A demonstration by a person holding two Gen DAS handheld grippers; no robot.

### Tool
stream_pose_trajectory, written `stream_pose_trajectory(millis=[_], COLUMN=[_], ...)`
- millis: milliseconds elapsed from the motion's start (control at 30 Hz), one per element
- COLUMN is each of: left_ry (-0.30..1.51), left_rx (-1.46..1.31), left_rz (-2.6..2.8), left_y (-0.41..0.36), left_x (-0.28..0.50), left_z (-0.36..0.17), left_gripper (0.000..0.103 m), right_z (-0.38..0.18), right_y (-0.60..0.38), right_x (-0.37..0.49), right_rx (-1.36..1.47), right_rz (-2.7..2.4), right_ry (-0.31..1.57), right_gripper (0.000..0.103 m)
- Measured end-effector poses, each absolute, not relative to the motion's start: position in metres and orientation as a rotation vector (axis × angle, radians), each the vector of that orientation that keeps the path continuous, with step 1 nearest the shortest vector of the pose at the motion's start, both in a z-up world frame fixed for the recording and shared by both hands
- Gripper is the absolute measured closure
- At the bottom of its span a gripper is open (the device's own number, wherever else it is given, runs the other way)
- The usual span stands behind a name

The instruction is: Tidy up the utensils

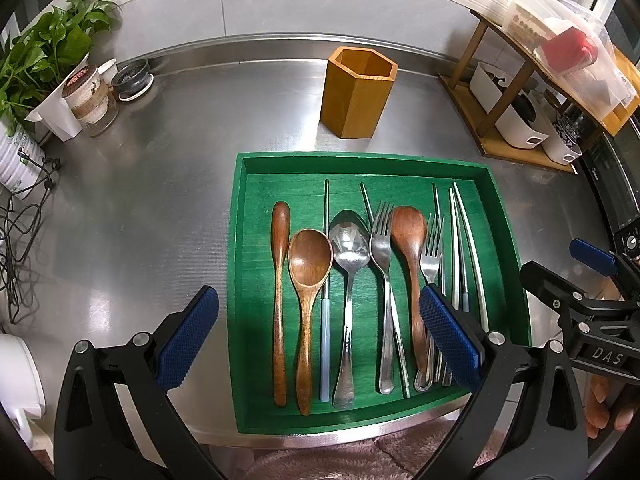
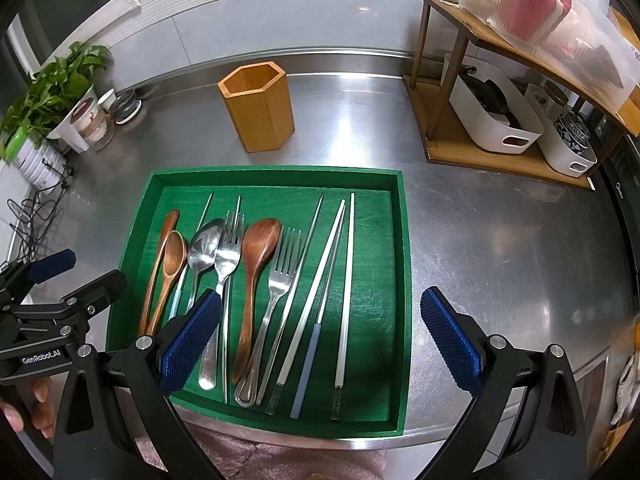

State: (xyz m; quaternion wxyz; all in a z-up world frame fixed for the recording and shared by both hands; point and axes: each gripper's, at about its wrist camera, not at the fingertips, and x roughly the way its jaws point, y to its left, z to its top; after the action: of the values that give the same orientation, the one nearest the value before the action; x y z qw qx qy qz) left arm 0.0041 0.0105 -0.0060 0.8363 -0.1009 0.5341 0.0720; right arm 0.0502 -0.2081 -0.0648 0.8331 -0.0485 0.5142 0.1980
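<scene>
while the utensils (image 2: 256, 292) lie loose in the green tray (image 2: 400, 280), both claws hover spread and empty.
thin, stiff, slick metal and wood pieces; handles look safest. left gripper (image 1: 320, 336) and right gripper (image 2: 320, 336) near the wooden holder (image 2: 258, 108).

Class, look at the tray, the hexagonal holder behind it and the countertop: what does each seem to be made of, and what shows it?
Green tray: probably wood, stained or painted green; grain shows through. Hexagonal holder: light wood, smooth finish; grain lines on its rim. Countertop: seemingly stainless steel, brushed; grey sheen with blurred reflections.
</scene>
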Motion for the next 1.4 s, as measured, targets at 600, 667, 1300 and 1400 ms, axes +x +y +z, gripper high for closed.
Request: stream_pose_trajectory(millis=[600, 667, 1300, 1400], left_ry=[1.127, 1.127, 1.129, 1.128], left_rx=[-0.215, -0.215, -0.208, -0.226], left_rz=[0.16, 0.159, 0.158, 0.141], left_y=[0.013, 0.014, 0.013, 0.018], left_x=[0.001, 0.001, 0.002, 0.006], left_z=[-0.005, -0.004, -0.003, -0.003], left_gripper=[0.008, 0.008, 0.008, 0.008], right_z=[-0.066, -0.065, -0.067, -0.067], right_y=[-0.207, -0.208, -0.212, -0.218], right_x=[0.048, 0.047, 0.05, 0.058], right_rx=[-0.102, -0.1, -0.067, -0.01], right_rz=[0.424, 0.424, 0.445, 0.467], right_ry=[1.094, 1.096, 1.126, 1.148], right_gripper=[0.004, 0.004, 0.004, 0.009])
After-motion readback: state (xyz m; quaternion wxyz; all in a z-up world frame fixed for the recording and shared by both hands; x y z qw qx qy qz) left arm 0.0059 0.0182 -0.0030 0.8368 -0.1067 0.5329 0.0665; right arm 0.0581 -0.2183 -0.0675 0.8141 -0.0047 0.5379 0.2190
